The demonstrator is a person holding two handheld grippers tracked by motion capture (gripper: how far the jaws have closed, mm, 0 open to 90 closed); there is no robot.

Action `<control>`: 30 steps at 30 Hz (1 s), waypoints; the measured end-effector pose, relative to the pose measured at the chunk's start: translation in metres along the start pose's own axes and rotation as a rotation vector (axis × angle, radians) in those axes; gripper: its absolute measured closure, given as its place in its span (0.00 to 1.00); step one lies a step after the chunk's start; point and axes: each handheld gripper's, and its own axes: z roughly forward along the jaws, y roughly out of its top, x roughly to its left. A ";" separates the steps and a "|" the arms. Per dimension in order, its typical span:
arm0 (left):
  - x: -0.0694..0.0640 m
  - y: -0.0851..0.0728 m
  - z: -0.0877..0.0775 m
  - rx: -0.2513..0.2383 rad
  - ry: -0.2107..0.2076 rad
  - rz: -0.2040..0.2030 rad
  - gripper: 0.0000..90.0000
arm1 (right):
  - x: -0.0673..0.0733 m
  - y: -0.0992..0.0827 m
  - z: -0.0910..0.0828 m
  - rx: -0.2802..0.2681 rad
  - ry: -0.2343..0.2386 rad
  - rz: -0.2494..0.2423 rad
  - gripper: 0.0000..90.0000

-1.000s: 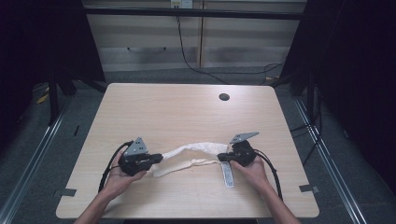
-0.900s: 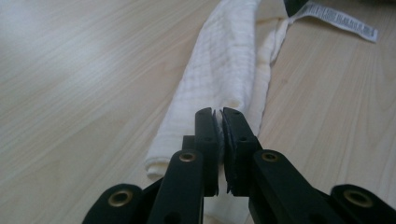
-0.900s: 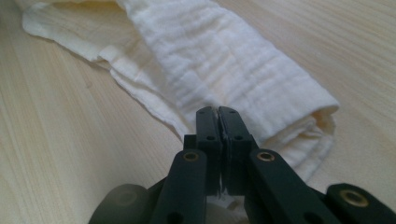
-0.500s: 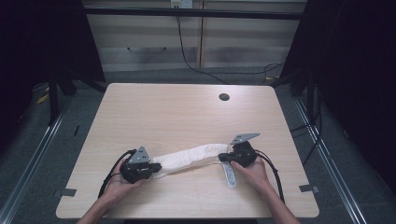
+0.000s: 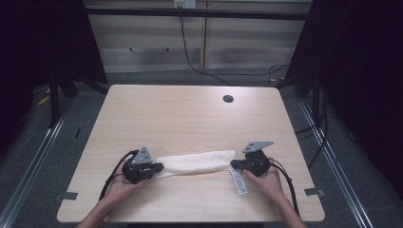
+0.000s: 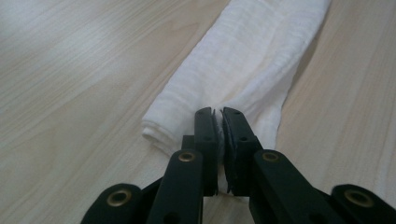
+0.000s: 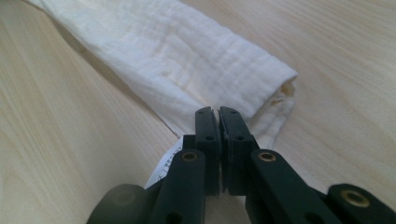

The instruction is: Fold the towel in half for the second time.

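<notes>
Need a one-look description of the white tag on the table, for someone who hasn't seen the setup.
Start at the light wooden table and find the long folded white cloth near its front edge. At the cloth's right end, by the right hand-held gripper, a narrow white tag lies flat, pointing toward the person. Unlike the soft, textured cloth, it is a thin smooth strip with faint print.

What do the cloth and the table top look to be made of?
Cloth: soft white woven fabric, likely cotton gauze or towel; fine ribbed weave, limp folded layers. Table: pale wood-look surface, matte, probably laminate; straight printed-looking grain, no gloss.
</notes>
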 end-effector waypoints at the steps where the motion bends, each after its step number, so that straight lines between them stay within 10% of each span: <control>1: 0.001 0.000 0.000 -0.005 -0.002 -0.009 0.95 | 0.003 -0.001 -0.001 0.003 -0.006 -0.006 0.96; 17: -0.001 0.012 -0.021 -0.081 -0.052 -0.091 0.71 | 0.010 -0.001 -0.025 -0.092 0.072 0.036 0.81; 30: 0.019 -0.016 -0.064 -0.092 0.023 -0.232 0.40 | 0.007 -0.019 -0.065 -0.192 0.006 0.121 0.59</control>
